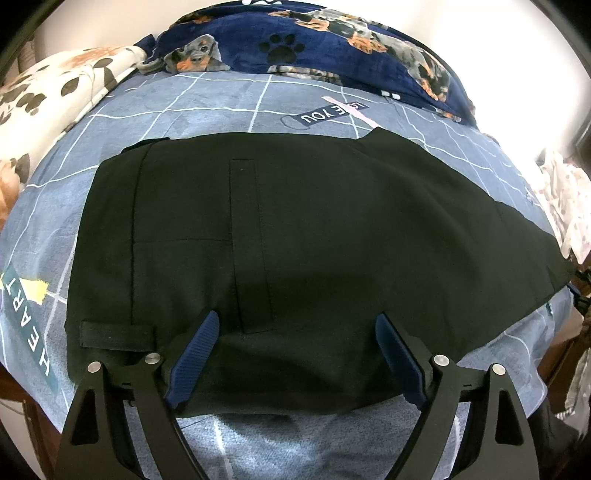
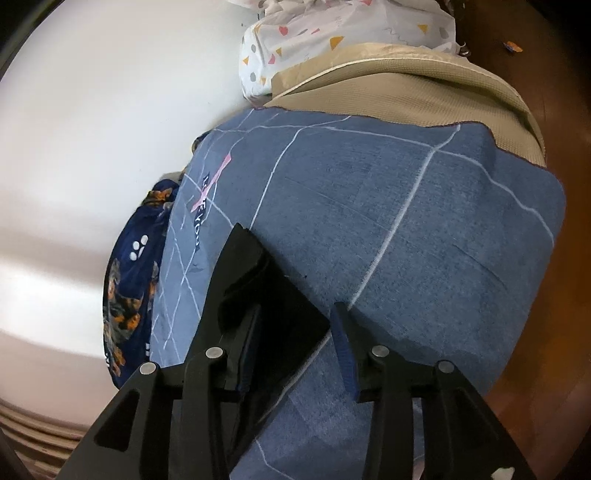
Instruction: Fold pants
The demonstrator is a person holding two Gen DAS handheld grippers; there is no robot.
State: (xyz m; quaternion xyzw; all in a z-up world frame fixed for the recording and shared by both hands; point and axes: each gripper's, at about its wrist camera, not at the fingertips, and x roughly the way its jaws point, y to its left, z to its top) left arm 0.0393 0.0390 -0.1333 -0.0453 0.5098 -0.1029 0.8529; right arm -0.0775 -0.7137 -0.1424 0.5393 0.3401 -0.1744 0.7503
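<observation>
Black pants (image 1: 295, 229) lie flat across a blue grid-patterned bed sheet (image 1: 207, 107), waistband with a belt loop at the left, legs running right. My left gripper (image 1: 297, 328) is open, its blue-padded fingers (image 1: 195, 362) spread over the near edge of the pants by the back pocket. In the right wrist view a folded black end of the pants (image 2: 269, 295) lies on the sheet (image 2: 406, 229). My right gripper (image 2: 295, 332) is open, with the cloth between the fingers and over the left one; the right pad (image 2: 343, 354) is clear of it.
A navy dog-print blanket (image 1: 314, 40) lies along the far side by the wall, and a cream floral blanket (image 1: 55, 85) at far left. A beige mattress end (image 2: 406, 81) and a white patterned cloth (image 2: 332, 33) sit beyond the sheet. Brown floor (image 2: 565, 295) is right of the bed.
</observation>
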